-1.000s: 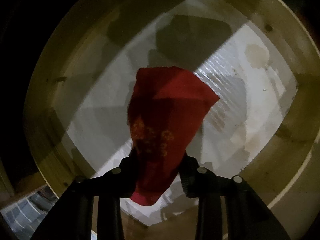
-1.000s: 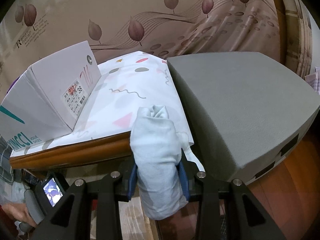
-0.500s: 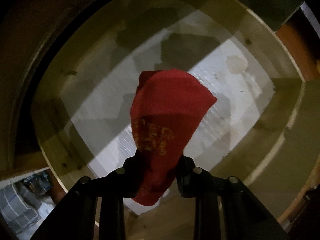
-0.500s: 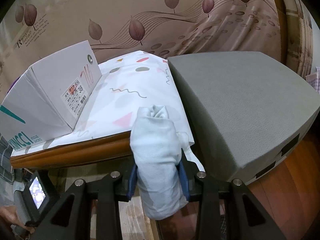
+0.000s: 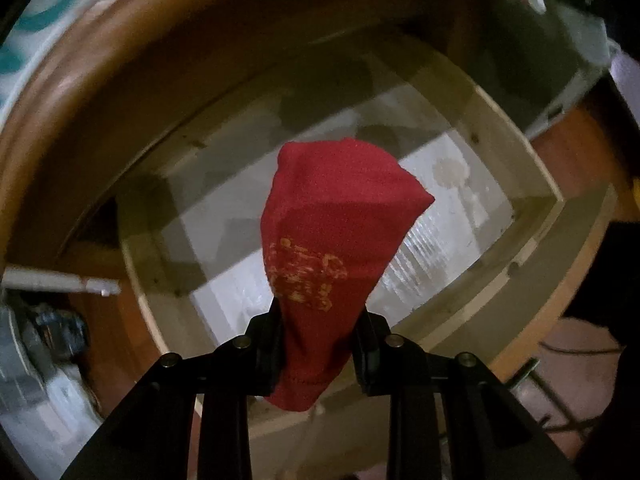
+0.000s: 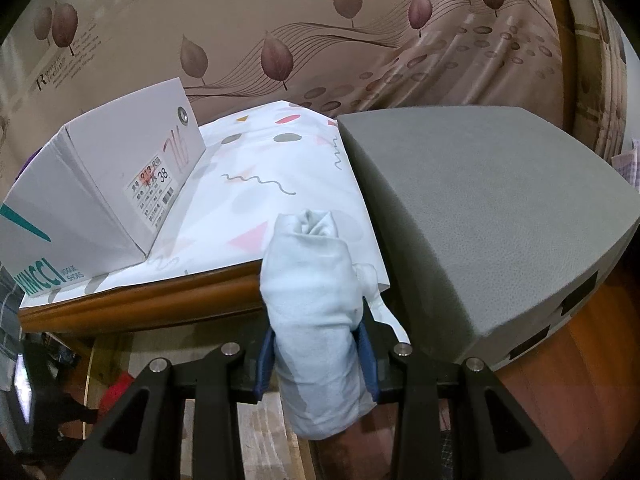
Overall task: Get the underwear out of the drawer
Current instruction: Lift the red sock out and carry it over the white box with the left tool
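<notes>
Left wrist view: left gripper [image 5: 318, 344] fingers clamp the red gold-printed underwear [image 5: 332, 240] above the pale wooden drawer [image 5: 516, 152], while right gripper [image 6: 316, 356] fingers squeeze a rolled pale-blue cloth bundle [image 6: 316, 300].

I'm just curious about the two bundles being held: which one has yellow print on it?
The red underwear in the left tool, above the drawer. The pale roll in the right tool is plain.
</notes>
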`<state>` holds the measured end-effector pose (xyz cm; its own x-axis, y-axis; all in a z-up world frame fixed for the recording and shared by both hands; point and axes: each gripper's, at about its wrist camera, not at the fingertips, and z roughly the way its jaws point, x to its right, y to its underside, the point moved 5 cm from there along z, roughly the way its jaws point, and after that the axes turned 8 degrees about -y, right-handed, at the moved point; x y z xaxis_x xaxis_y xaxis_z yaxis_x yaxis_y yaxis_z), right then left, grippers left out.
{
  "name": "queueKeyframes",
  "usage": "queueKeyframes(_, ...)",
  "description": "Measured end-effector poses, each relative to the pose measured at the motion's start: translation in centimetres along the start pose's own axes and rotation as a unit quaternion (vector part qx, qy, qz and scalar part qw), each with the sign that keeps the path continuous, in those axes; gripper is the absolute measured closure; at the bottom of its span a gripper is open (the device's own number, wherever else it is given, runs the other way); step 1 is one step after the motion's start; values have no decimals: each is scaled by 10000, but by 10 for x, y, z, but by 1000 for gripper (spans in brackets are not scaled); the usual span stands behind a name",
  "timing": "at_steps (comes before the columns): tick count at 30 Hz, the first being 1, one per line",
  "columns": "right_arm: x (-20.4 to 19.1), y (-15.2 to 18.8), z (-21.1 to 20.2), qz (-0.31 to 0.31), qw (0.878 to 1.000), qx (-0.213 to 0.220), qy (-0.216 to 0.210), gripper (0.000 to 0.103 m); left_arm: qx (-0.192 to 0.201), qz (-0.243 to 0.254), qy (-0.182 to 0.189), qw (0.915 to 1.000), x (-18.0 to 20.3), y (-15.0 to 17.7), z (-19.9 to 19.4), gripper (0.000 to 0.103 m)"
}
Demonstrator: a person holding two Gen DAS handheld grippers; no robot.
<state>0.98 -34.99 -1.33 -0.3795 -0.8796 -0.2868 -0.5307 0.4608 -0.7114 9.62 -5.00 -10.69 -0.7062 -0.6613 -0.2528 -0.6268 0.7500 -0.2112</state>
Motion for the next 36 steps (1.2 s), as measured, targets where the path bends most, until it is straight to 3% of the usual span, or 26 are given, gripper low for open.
queueKeyframes(2,0,0,0,-8,10000,2,8,68,95,-173,-82,9998,3,-5,-4,78)
queueKeyframes(12,-1,2,0,-68,10000,-22,13,68,874,-1097,-170,9900,-9,12,-104,78)
queueKeyframes(19,0,3,0,-79,10000,-27,10,68,1619,-1641,-229,9728,-44,3,-193,78)
queueKeyframes(26,0,3,-2,-50,10000,-34,-37,68,2165,-2166,-414,9510,-97,-30,-272,78)
queueKeyframes(31,0,2,-1,-67,10000,-11,-4,68,2306,-2482,-752,9378,-133,-70,-295,78)
queueKeyframes(36,-3,2,0,-109,9999,11,22,68,2154,-2552,-907,9382,-147,-103,-284,78)
